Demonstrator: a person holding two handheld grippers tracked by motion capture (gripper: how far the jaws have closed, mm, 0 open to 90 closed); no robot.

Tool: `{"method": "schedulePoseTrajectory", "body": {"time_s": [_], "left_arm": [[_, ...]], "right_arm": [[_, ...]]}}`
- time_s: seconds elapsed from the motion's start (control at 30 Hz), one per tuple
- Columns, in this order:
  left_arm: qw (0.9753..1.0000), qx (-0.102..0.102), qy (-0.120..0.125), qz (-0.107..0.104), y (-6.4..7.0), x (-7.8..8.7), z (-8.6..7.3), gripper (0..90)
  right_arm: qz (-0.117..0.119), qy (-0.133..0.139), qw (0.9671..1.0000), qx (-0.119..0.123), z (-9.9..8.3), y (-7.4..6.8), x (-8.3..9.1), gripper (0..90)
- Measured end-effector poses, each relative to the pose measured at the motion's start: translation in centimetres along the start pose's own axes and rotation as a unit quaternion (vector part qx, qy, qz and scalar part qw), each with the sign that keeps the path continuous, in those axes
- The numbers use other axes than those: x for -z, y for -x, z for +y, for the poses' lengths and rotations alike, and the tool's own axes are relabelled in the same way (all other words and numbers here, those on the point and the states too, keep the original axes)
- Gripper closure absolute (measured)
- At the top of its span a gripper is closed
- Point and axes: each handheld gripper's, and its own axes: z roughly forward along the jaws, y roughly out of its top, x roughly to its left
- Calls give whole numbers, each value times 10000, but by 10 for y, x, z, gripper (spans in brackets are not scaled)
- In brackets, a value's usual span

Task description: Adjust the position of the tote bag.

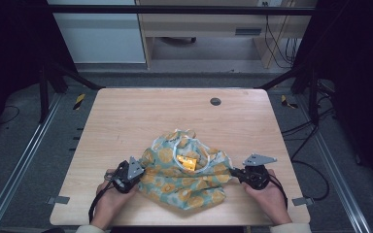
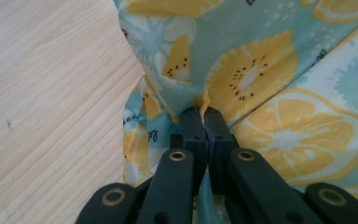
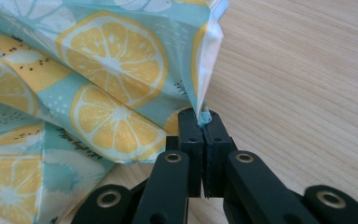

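In the lower middle of the frame the fruit-print cloth (image 1: 187, 177) lay on the counter (image 1: 126, 121) between the left gripper (image 1: 143, 171) and the right gripper (image 1: 232, 171), each clamped on one cloth edge.

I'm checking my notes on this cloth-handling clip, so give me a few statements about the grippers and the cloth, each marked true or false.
1. The left gripper is shut on the fruit-print cloth. True.
2. The right gripper hangs open above the table. False: its jaws are shut on an edge of the cloth.
3. A small orange object lies in the middle of the cloth. True.
4. The cloth is plain white. False: it is teal with yellow citrus slices.
5. The cloth lies at the far edge of the table. False: it lies near the person's side.
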Motion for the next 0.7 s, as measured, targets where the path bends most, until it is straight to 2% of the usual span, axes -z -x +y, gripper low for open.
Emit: {"method": "schedulePoseTrajectory", "body": {"time_s": [0.53,0.6,0.7], "left_arm": [[9998,134,131,106,-4,1,3,881],[9996,168,188,134,-4,3,3,859],[9987,314,354,203,-6,10,6,740]], "right_arm": [[-98,100,9999,-60,5,5,-4,885],[-121,114,9999,-39,5,4,-2,855],[-233,252,9994,-60,5,3,2,746]]}}
